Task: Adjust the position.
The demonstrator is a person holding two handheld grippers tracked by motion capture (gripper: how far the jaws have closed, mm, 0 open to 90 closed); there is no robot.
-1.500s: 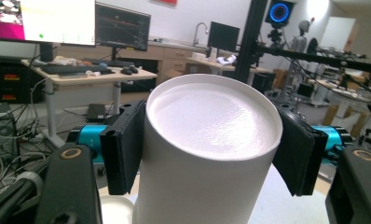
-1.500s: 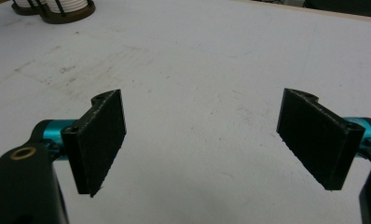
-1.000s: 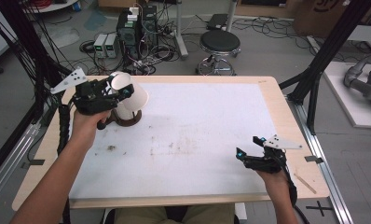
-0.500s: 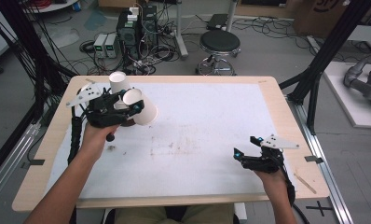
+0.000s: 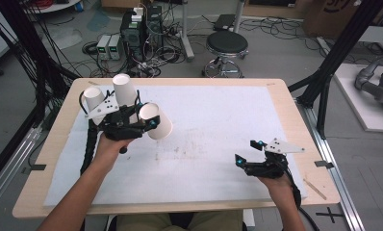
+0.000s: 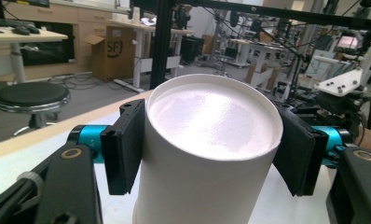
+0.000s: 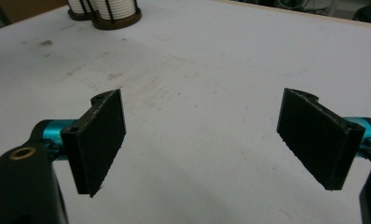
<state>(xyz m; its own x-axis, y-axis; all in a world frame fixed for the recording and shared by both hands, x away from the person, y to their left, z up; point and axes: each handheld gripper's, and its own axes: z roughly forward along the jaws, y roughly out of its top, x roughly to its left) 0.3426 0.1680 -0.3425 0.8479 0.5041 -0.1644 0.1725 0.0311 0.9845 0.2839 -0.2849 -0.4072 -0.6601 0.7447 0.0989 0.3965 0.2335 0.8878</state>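
Nearest the person, right tool [image 5: 249,153]: jaws wide apart, nothing between them, low over the white table [image 5: 218,144]. Left tool [image 5: 142,119]: clamped on one paper cup [image 5: 156,120], carried tilted above the table. Two more cups [image 5: 122,89] stand behind. Step: carrying; next, likely setting it down.

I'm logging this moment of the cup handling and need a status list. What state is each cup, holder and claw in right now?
Held paper cup: lifted off the table, tipped on its side, clamped.
Left claw: shut on the held paper cup.
Right claw: open, nothing between its pads, low over the table.
Two standing cups: upright at the table's far left.
Cup holders: on the table, cups seated inside.
Table: covered with a white, lightly stained sheet.
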